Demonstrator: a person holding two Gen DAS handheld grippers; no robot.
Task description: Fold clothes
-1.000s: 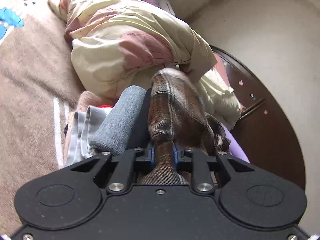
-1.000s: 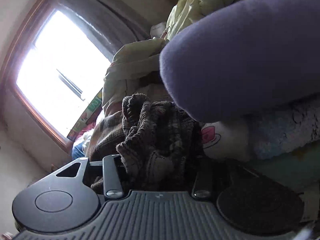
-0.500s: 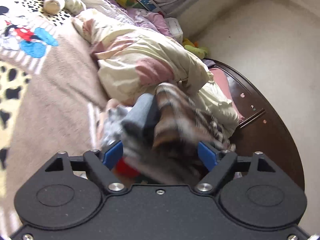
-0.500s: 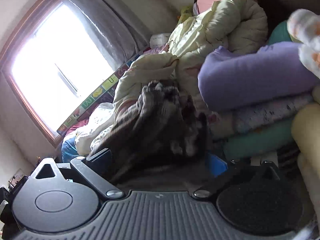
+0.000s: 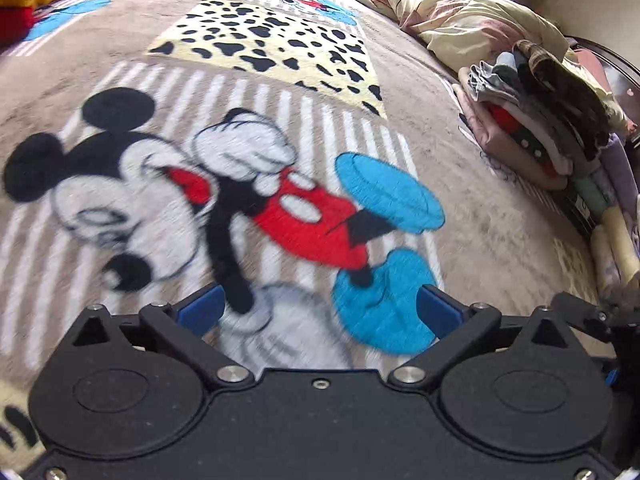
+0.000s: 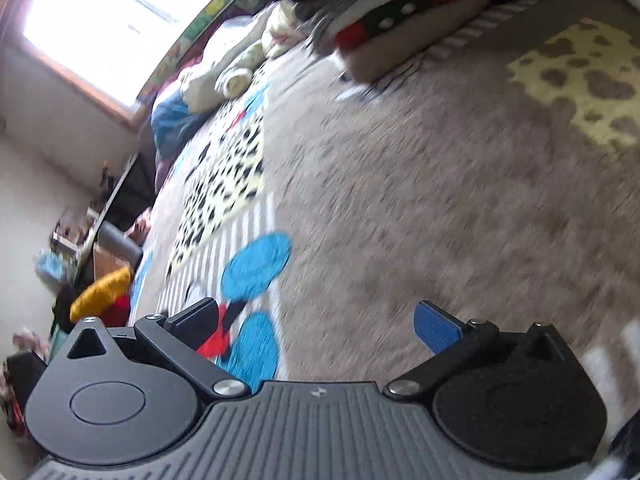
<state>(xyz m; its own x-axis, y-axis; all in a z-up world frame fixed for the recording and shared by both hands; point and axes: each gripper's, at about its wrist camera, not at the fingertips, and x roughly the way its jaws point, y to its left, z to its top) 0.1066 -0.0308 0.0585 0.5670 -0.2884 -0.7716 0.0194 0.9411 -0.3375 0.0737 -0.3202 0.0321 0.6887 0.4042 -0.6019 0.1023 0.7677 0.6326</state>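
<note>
Clothes (image 5: 536,120) sit stacked at the upper right of the left view, plaid piece on top. Left gripper (image 5: 318,308) and right gripper (image 6: 316,322), clamped on it a second ago, now gape empty over the blanket (image 5: 460,208); that garment looks finished.

A stack of folded clothes (image 5: 532,120) sits on the blanket (image 5: 400,52) at its far right, with a crumpled duvet (image 5: 472,20) behind it and rolled bedding (image 5: 616,240) to its right; the cartoon print (image 5: 224,196) lies before the left fingers (image 5: 202,306)
</note>
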